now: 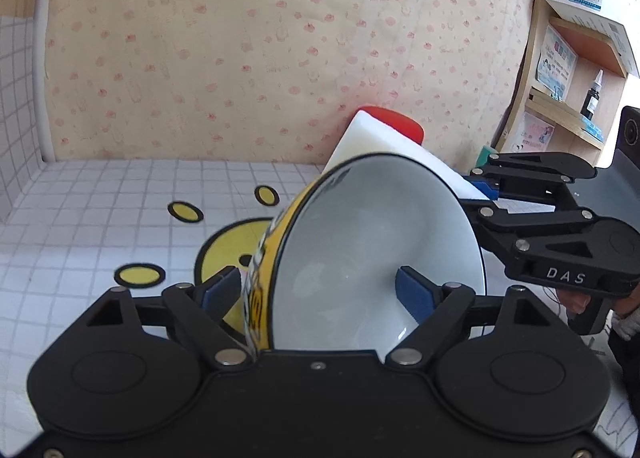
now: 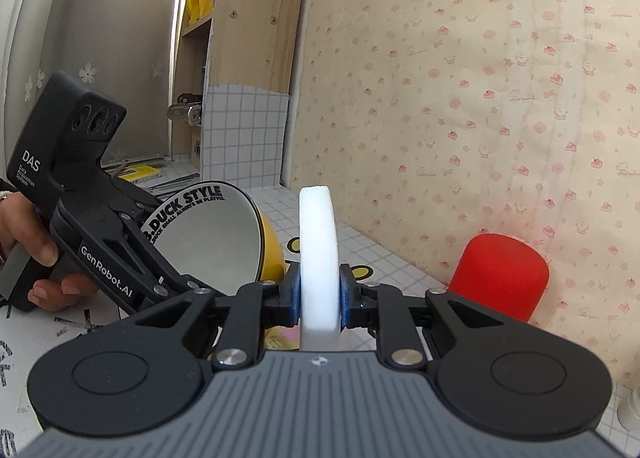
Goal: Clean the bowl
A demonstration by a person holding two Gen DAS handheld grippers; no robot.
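A bowl [image 1: 380, 242], yellow outside and white inside with a black rim, stands tilted on its side over the table. My left gripper [image 1: 316, 290] is open and straddles the bowl's wall. One blue pad [image 1: 222, 290] is outside and the other sits inside, clear of the wall. In the right wrist view the bowl [image 2: 212, 234] faces me with black lettering on its rim. My right gripper [image 2: 319, 290] is shut on a white sponge [image 2: 316, 226] held on edge, just right of the bowl and apart from it. In the left wrist view the sponge [image 1: 380, 138] rises behind the rim.
A red cylinder [image 2: 500, 274] stands by the patterned wall at the right. The table [image 1: 100, 218] has a white grid cloth with yellow duck prints. A wooden shelf [image 1: 568, 106] with boxes and a small bottle is at the far right. A hand [image 2: 44, 254] holds the left gripper.
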